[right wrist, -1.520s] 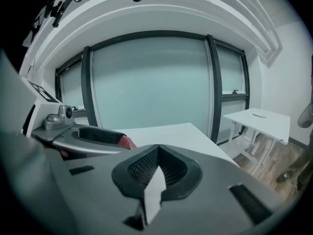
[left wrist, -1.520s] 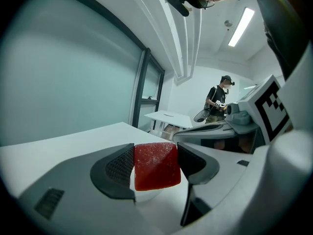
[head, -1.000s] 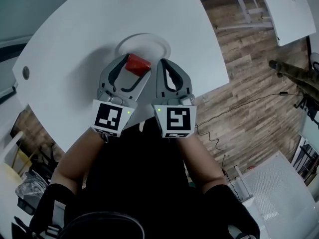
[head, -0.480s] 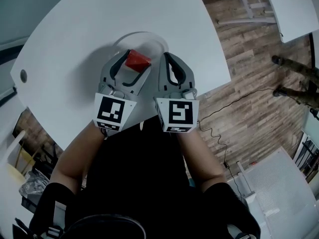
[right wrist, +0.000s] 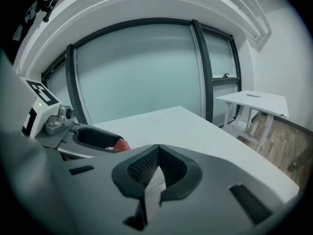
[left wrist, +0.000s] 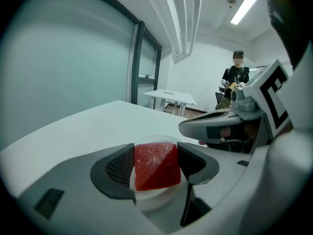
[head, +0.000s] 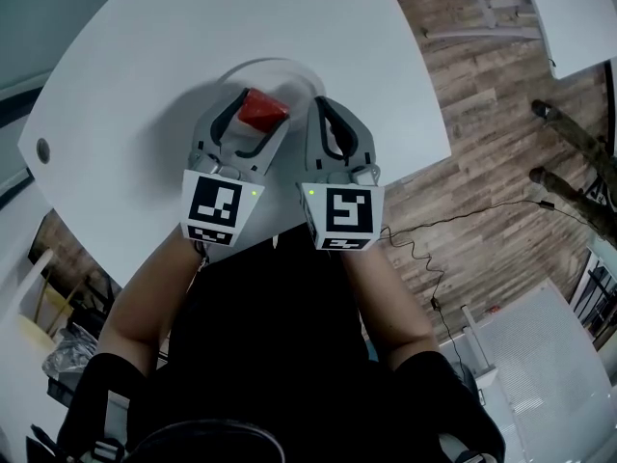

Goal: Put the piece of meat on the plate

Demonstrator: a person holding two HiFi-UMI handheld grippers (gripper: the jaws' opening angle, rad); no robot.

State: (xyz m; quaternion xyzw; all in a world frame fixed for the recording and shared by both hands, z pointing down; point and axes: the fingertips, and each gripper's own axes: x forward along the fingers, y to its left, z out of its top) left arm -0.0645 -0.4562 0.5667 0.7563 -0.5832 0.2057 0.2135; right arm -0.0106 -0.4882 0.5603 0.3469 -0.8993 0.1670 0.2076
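Now meat (head: 262,110) farther over plate (head: 287,73)

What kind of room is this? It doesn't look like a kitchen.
Most likely an office or lab room: plain white tables, a glass wall with dark frames, and a ceiling strip light over a wood floor.

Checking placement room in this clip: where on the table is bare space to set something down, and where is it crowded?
The table is bare left of the plate out to the edge hole, and beyond the plate. Crowded over the plate: left hand-held gripper holding the meat, shut right hand-held gripper alongside.
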